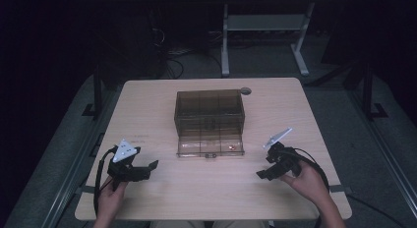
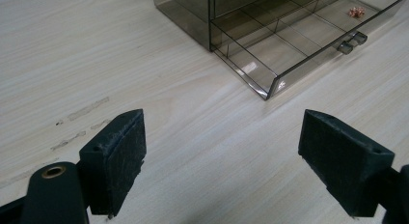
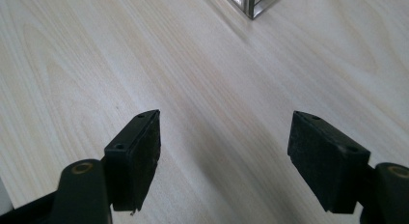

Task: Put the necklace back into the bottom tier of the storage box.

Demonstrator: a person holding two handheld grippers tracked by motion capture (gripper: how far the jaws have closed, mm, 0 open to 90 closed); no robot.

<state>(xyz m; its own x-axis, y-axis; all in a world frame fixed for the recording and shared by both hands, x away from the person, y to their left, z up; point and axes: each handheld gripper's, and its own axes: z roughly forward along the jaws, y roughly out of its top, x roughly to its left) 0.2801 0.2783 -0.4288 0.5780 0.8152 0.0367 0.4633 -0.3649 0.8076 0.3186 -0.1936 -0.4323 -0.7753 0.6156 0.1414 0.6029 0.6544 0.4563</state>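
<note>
A smoky transparent drawer cabinet (image 1: 209, 111) stands mid-table with its bottom drawer (image 1: 210, 147) pulled out toward me. The left gripper view shows that drawer (image 2: 289, 45) with dividers, a small copper-coloured piece (image 2: 356, 11) in a far compartment, and two little handles (image 2: 352, 42). My left gripper (image 1: 150, 168) rests open near the table's front left, jaws wide apart over bare wood (image 2: 222, 161). At the front right, my right gripper (image 1: 262, 174) is open too, nothing between its jaws (image 3: 224, 161). A corner of the drawer (image 3: 251, 4) shows at the top of the right gripper view.
The light wooden table (image 1: 147, 105) has a round grommet (image 1: 245, 91) at the back right. Faint scuff marks (image 2: 82, 122) lie on the wood to the left of the left gripper. A white desk frame (image 1: 265, 36) stands on the floor behind the table.
</note>
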